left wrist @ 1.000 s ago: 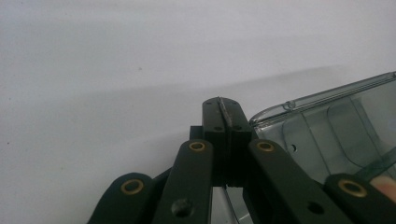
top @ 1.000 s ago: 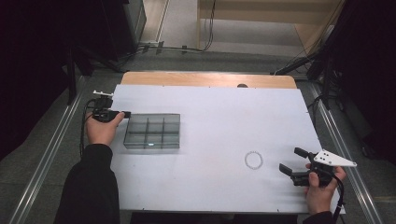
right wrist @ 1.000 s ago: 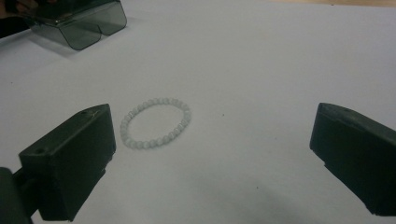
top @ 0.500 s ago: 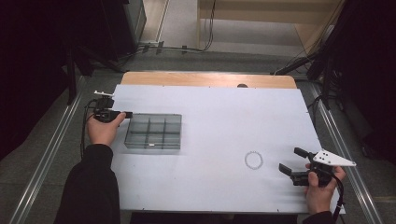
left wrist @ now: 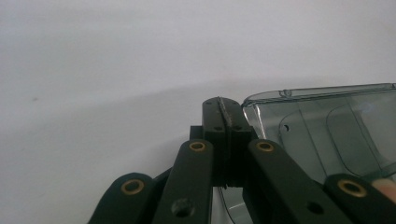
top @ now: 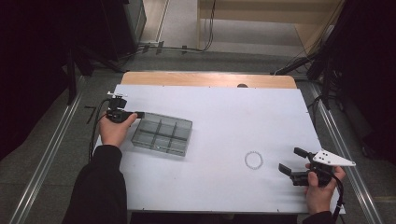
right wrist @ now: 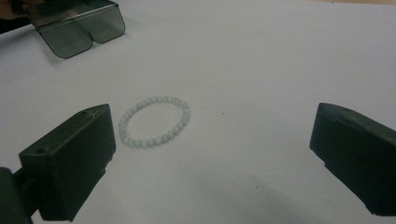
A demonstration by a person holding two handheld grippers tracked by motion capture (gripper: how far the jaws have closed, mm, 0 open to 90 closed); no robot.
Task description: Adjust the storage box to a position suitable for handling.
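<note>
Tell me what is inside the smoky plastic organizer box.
The organizer box has six open compartments split by dividers, and the white table shows through their clear bottoms. No item is visible inside. The corner nearest the left tool is partly covered by it.

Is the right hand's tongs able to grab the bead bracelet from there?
Probably yes. The right tongs stand wide open and point at the bead bracelet, which lies flat on the bare white table just ahead of them, with nothing between. The divided box sits far off, by the left tongs.

White table (top: 224,112) on grey floor (top: 56,154), with dim, perhaps black-curtained surroundings (top: 42,46).
</note>
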